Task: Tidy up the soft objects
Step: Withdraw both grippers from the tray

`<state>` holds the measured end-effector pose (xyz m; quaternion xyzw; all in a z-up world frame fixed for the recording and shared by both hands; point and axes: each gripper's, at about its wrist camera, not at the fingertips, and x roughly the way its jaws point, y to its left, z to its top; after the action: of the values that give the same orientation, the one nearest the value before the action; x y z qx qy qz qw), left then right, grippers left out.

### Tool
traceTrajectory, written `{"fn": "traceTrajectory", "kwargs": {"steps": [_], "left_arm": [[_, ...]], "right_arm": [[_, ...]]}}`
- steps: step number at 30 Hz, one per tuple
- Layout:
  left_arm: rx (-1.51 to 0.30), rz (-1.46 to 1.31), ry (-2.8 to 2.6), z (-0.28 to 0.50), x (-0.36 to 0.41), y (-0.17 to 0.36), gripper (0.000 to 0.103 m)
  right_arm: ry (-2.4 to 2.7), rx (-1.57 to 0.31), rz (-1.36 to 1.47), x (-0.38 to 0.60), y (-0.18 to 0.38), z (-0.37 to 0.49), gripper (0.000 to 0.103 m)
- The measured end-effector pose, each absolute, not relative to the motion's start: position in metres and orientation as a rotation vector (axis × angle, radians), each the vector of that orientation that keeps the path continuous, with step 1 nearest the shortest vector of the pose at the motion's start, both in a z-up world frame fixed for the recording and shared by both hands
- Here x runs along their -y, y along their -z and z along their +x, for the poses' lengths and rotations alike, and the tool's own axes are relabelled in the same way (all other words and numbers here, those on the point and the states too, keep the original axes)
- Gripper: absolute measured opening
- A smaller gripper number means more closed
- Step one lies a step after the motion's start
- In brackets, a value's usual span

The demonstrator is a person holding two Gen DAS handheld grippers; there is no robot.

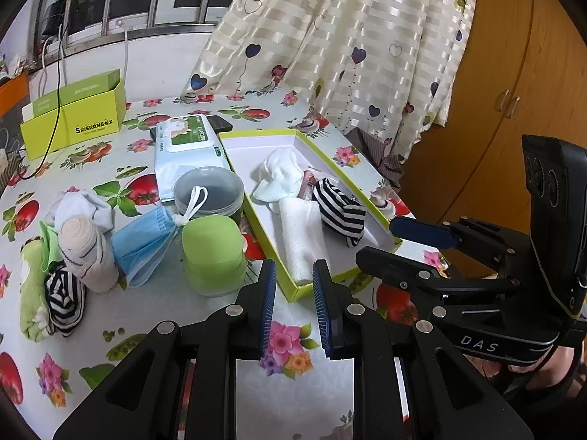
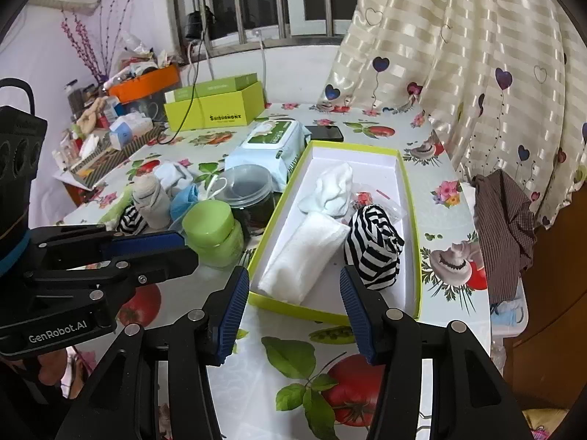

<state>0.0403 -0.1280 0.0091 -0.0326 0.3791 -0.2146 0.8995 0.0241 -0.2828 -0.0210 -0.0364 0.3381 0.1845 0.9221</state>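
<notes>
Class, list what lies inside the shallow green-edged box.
Inside the box: a white folded towel, a striped sock ball, a white sock. A plastic packet shows partly; its contents are covered.

Green-rimmed tray (image 1: 256,135) holds a white towel (image 1: 302,238) and striped sock (image 1: 343,212).

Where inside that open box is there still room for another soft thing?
The far end of the tray, beyond the crumpled white cloth, is bare. The near right corner beside the striped sock is bare too. The middle, with the folded towel, is crowded.
</notes>
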Motion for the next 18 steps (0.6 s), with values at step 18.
{"fn": "traceTrajectory", "kwargs": {"steps": [18], "left_arm": [[-0.753,-0.096,0.430,0.033,0.109,-0.017,0.022]], "right_arm": [[-0.394,-0.684,-0.100,0.268,0.010,0.023,0.051]]}}
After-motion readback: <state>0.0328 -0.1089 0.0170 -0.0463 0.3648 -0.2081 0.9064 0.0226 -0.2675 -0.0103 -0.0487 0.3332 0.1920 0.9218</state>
